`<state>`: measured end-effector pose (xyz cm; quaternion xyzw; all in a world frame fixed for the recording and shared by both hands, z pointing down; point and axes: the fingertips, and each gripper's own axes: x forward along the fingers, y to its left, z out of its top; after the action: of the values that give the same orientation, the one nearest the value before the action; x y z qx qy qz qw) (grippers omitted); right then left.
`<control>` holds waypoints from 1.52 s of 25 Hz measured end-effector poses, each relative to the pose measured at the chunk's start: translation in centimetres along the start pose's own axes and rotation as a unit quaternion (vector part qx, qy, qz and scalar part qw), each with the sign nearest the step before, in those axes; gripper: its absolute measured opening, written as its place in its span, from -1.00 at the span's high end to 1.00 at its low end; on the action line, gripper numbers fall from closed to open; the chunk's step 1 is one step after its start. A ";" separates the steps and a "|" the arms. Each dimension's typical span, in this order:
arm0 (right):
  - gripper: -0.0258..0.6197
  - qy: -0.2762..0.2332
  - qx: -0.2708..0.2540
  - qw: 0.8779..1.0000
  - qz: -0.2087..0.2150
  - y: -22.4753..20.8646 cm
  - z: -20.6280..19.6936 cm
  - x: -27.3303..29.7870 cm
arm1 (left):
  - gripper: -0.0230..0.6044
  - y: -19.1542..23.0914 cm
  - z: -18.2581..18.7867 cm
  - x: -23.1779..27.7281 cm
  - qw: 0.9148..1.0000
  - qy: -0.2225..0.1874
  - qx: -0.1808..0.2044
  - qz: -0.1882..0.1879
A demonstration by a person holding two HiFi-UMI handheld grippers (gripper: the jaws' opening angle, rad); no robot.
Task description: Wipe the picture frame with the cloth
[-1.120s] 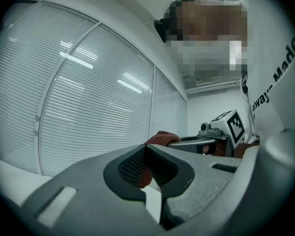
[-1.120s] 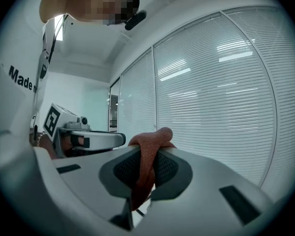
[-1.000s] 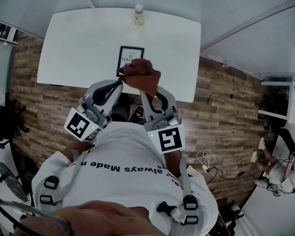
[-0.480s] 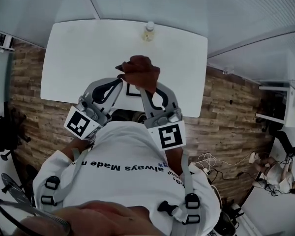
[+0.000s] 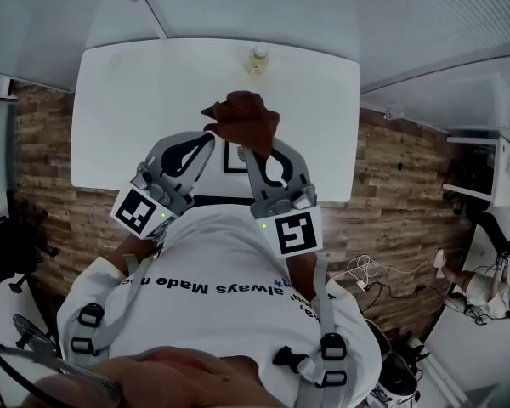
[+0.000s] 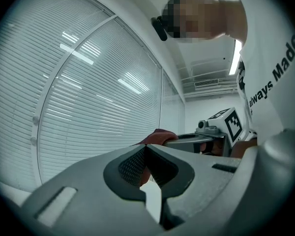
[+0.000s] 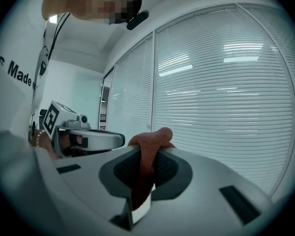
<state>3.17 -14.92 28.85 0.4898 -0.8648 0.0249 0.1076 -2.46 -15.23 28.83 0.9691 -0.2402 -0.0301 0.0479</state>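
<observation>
Table (image 5: 127, 100) bears the frame (image 5: 232, 156), seemingly not yet wiped, while left gripper (image 6: 145, 149) and right gripper (image 7: 146, 154) both clamp the cloth (image 5: 245, 117) aloft.

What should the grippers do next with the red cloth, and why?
Probably lower the cloth onto the picture frame. The left gripper and right gripper both have jaws shut on it, and it hangs bunched over the frame, apparently not touching yet.

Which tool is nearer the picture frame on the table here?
Right. The right tool, shut on the cloth, overlaps the right edge of the picture frame in the head view; the left tool sits off its left side, bare table between.
</observation>
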 end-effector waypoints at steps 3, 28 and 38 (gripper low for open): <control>0.87 -0.001 0.005 1.000 -0.008 -1.1 -0.2 0.2 | 0.92 0.2 0.0 1.3 1.000 -0.004 -0.005 -0.011; 0.87 0.124 -0.028 0.991 0.049 -6.4 -16.8 5.9 | 0.92 4.5 -15.4 8.6 0.993 0.115 -0.036 0.004; 0.87 0.211 -0.036 0.971 0.107 -2.4 -30.9 13.5 | 0.92 10.0 -29.5 7.2 0.978 0.198 -0.061 0.022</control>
<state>3.48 -22.97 61.65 0.3737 -0.8704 0.1076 0.3020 1.67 -25.09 58.98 0.9455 -0.2451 0.1488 0.1544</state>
